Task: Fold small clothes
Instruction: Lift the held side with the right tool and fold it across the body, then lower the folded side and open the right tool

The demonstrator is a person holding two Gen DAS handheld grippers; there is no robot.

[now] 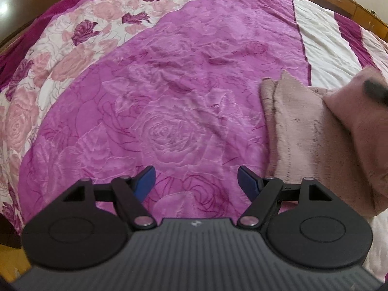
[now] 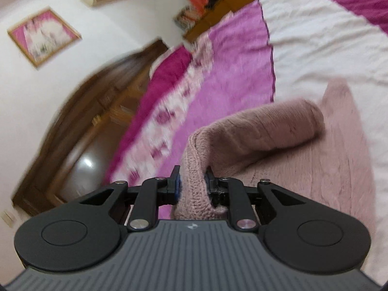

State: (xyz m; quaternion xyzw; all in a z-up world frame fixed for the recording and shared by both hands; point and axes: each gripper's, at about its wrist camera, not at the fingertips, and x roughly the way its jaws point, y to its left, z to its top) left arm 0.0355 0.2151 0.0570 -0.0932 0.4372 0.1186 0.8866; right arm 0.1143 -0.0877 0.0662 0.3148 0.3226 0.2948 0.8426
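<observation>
A big bed (image 1: 169, 77) fills the left tool's view, and it is covered with a pink bedspread (image 1: 184, 111) that has roses on it — dark pink at one edge, then a pale band with rose prints, then bright pink, then a white band. The left tool (image 1: 196, 181) hangs over the bright pink part with its two blue pads wide apart and nothing between them, so it is let go and holds nothing. The task's thing is a small dusty-pink knit garment (image 1: 300, 131). It lies on the bed to the right of the left tool, partly on the bright pink and partly on the white band. Part of it lies flat, and another part is lifted up and curls over the flat part. In the right tool's view the right tool (image 2: 192, 186) is clenched on an edge of the knit garment (image 2: 254, 131), which is pinched between its pads and rises in a soft roll above the flat part. That view is blurry. Past the bed there is a wooden headboard (image 2: 80, 111), a white wall and a framed picture (image 2: 43, 36) — no boxes or baskets show anywhere.
</observation>
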